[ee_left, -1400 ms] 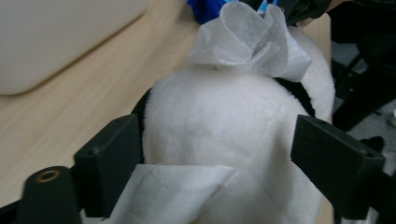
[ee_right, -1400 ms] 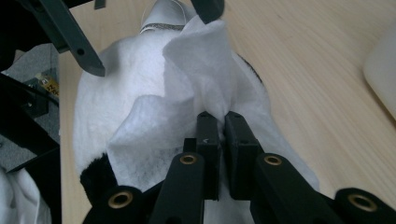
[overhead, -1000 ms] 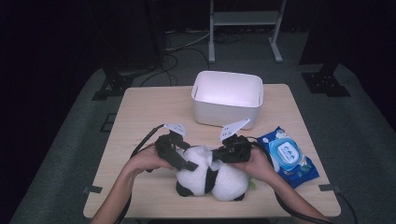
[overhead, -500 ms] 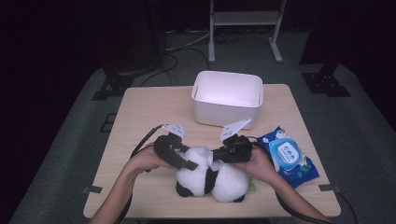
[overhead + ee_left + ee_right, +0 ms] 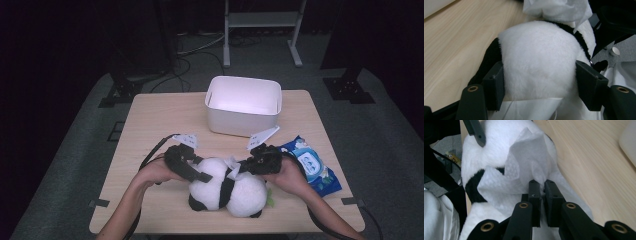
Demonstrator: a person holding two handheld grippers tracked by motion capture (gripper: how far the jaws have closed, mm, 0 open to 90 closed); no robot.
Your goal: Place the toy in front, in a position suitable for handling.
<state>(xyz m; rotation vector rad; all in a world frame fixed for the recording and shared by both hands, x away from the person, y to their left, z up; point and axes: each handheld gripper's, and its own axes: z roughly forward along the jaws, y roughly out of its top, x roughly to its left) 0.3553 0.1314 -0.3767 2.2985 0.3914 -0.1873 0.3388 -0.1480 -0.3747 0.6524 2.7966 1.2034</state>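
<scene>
A plush panda (image 5: 227,192) lies on its side near the front edge of the wooden counter (image 5: 160,120), directly in front of the white plastic bin (image 5: 243,105), which stands toward the far edge. The left tool (image 5: 196,175) comes in from the panda's left; its jaws have just been closing and now press on either side of the rounded white part of the toy, as the left gripper view shows, where the plush panda (image 5: 539,60) bulges between the two black pads (image 5: 495,86). The right tool (image 5: 245,167) meets the panda from the right. In the right gripper view its jaws are pressed together on a fold of a white wipe (image 5: 524,162), which lies crumpled on top of the panda's fur (image 5: 474,152) across the black band. In the high view the same white wipe (image 5: 232,162) shows as a small pale tuft on top of the panda, between the two tools. A blue packet of wet wipes (image 5: 312,167) lies flat on the counter just right of the panda, behind the person's right hand (image 5: 290,175). The left hand (image 5: 157,170) rests low on the counter to the panda's left.
</scene>
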